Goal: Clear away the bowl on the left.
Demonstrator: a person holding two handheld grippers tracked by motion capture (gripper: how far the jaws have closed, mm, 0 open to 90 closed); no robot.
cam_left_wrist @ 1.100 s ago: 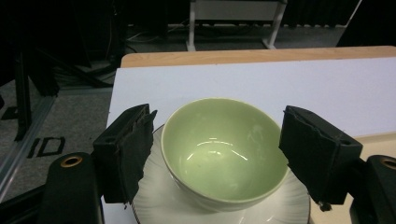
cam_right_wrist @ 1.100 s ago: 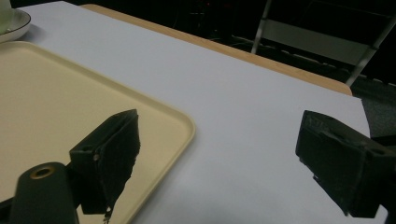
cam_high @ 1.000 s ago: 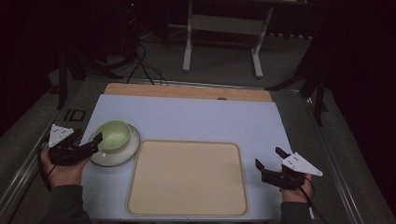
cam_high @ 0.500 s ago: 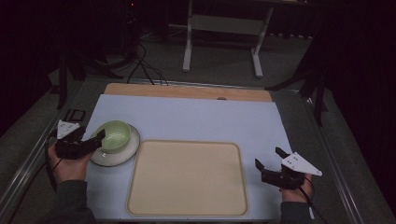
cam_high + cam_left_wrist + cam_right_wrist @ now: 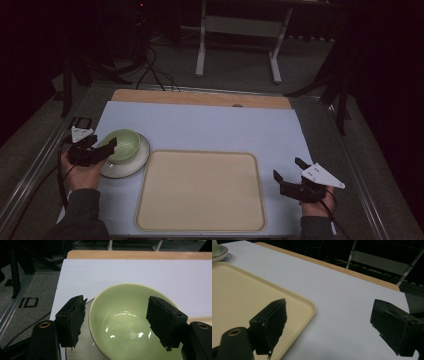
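Observation:
A pale green bowl sits upright and empty on a white plate at the left of the white table mat. My left gripper is open at the bowl's left rim. In the left gripper view, one jaw stands outside the bowl above the plate, while the other hangs over the bowl's inside; the left gripper holds nothing. A cream tray lies empty in the middle front. Right of the tray, my right gripper hovers open over the mat; the right gripper has the tray's corner beneath one jaw.
The white mat covers a wooden tabletop whose far edge shows as a strip. Metal rails run along both table sides. Cables and a white frame stand are on the dark floor beyond. The plate's rim shows far off.
My left gripper has crept a little forward and right along the bowl's left rim. The bowl, plate and tray have stayed put, and the right gripper has not moved.

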